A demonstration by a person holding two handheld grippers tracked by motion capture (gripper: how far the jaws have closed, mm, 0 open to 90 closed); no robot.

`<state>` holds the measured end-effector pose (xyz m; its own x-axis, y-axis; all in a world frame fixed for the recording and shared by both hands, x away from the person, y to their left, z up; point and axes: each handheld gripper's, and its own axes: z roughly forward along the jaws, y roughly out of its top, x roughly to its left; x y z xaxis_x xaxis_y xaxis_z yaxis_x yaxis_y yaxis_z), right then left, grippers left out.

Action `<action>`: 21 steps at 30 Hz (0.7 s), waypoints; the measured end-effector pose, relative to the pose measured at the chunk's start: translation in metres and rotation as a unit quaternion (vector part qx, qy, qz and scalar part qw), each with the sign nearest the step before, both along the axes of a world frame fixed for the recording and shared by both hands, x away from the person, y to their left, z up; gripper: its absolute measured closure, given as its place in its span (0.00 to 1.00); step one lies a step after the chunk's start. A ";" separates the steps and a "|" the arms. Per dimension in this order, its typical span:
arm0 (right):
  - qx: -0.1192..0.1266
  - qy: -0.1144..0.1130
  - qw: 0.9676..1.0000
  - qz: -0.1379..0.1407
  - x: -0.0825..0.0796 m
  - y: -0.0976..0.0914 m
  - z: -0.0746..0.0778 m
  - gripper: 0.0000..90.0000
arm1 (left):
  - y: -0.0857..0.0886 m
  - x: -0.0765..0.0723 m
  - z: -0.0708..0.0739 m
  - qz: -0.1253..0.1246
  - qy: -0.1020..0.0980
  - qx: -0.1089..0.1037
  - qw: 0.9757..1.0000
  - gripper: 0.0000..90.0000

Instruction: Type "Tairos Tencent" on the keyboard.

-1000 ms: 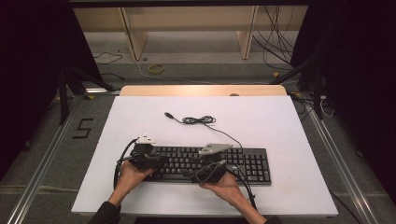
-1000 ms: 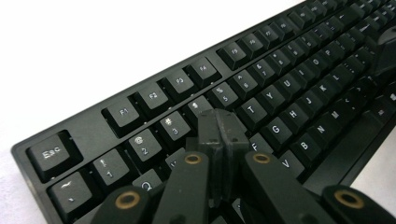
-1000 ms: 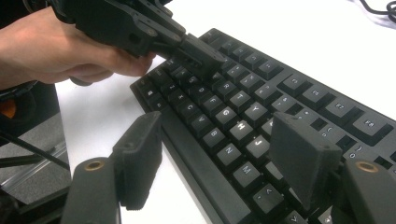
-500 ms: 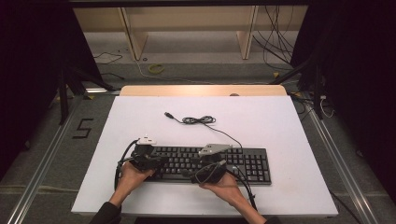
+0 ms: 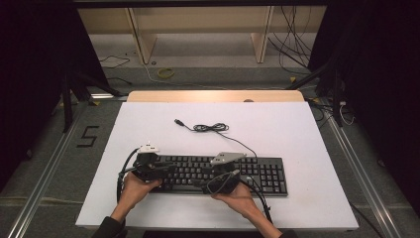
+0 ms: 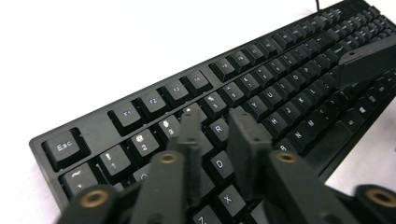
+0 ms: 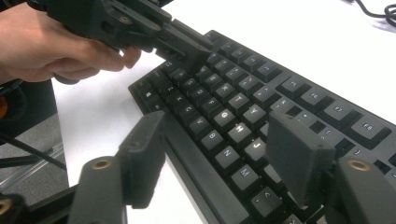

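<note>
Black keyboard lies flat on the white table, near the person's edge, under both grippers.

Left gripper sits over the keyboard's left end, held by the left hand. Its jaws are nearly together, a narrow gap between them, nothing clamped. Jaw tips are over the E/R and D keys; cannot tell if they touch the keycaps. Esc key is to the left of the jaws in the left gripper view, function row beyond them. Right gripper's jaw enters that view far right, over the keys.

Right gripper is over the keyboard's middle, held by the right hand. Jaws wide apart, gripping nothing. In the right gripper view, one jaw hangs off the keyboard's front edge over the table, the other is over the keys on the right; G, H, B, N keys lie in the gap between. Left gripper and left hand show ahead of it, upper left, over the far keys.

Keyboard cable runs from the keyboard's back edge away from both grippers, loosely coiled on the table, USB plug at its free end. Grey plate tops the right gripper.
</note>
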<state>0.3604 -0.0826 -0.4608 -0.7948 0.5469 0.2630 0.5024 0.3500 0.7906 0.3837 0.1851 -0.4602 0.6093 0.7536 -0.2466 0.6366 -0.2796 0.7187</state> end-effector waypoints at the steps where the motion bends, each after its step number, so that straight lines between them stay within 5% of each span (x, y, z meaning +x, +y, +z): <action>1: 0.001 0.000 1.000 0.001 0.000 0.000 0.000 0.46 | 0.001 -0.001 0.000 0.002 0.000 -0.002 1.000 0.79; 10: -0.010 -0.002 1.000 0.001 0.001 0.002 0.000 0.64 | 0.008 -0.009 0.003 0.015 -0.007 -0.028 0.999 0.52; 21: -0.024 0.001 1.000 0.002 0.004 0.005 -0.003 0.86 | 0.012 -0.018 0.006 0.019 -0.029 -0.052 0.998 0.45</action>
<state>0.3641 -0.0771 -0.4640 -0.7963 0.5559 0.2386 0.5029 0.3892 0.7718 0.3659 0.1973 -0.4543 0.5955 0.7493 -0.2897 0.6024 -0.1779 0.7781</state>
